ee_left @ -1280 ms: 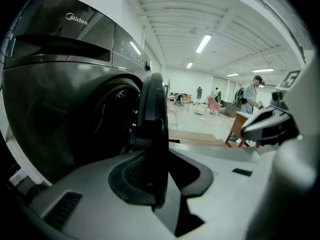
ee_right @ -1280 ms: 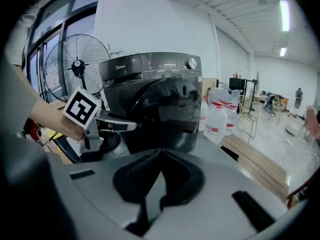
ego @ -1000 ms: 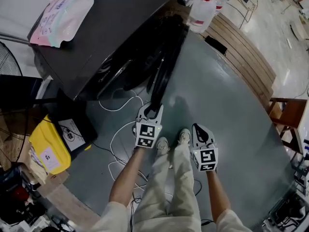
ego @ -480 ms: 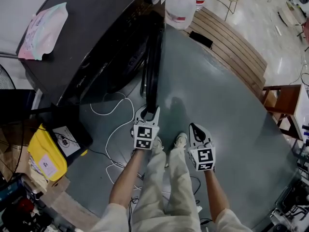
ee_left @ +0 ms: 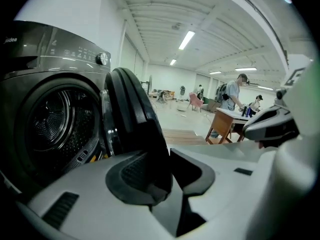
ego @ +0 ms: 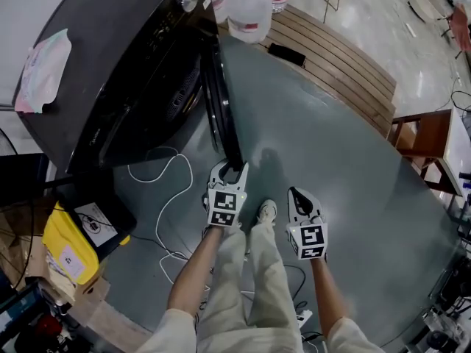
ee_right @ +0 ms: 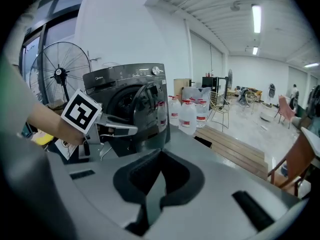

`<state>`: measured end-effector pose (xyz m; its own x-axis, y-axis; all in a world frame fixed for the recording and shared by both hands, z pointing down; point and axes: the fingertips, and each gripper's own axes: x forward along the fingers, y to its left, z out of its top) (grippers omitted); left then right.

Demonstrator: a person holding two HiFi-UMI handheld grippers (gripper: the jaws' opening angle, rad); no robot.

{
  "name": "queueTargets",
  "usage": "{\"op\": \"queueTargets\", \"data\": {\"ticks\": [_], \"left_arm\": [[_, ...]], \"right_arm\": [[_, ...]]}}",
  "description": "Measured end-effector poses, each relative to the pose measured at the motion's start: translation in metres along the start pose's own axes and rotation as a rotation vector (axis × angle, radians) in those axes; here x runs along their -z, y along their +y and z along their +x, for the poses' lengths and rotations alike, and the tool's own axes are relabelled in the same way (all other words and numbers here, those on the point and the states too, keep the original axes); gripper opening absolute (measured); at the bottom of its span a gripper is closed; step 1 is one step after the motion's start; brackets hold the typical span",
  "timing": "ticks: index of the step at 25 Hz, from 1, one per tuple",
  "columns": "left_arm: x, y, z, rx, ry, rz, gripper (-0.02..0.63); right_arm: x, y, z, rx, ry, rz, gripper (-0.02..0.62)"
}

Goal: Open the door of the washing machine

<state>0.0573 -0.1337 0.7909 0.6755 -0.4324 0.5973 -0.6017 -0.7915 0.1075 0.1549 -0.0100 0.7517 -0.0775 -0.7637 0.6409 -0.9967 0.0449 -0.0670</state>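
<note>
Head view: washing machine (ego: pixel 110 72) fills the 10 o'clock side, drum mouth (ee_left: pixel 50 129) exposed. Its door (ego: pixel 221 116) stands swung out, edge-on, running from 12 o'clock down to centre. left tongs (ego: pixel 234 169) sit over the door's free edge at its 6 o'clock end. Their jaws have just been opening, and in the left gripper view both pads touch the edge between them. right tongs (ego: pixel 298 195), at 3 o'clock of the left ones, are closed together, empty, apart from the door.
</note>
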Motion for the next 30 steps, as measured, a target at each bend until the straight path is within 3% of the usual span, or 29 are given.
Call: {"op": "queueTargets", "data": {"ticks": [9, 18, 30], "left_arm": [[-0.024, -0.049, 0.039, 0.032, -0.011, -0.002, 0.133], [-0.051, -0.094, 0.085, 0.084, -0.001, 0.060, 0.135], [-0.085, -0.136, 0.147, 0.136, 0.005, 0.170, 0.062]], "right_arm": [[0.023, -0.052, -0.026, 0.066, 0.002, 0.067, -0.002], [0.040, -0.099, -0.047, 0.131, 0.001, 0.124, -0.002], [0.057, -0.151, -0.060, 0.195, 0.012, 0.183, -0.002]]}}
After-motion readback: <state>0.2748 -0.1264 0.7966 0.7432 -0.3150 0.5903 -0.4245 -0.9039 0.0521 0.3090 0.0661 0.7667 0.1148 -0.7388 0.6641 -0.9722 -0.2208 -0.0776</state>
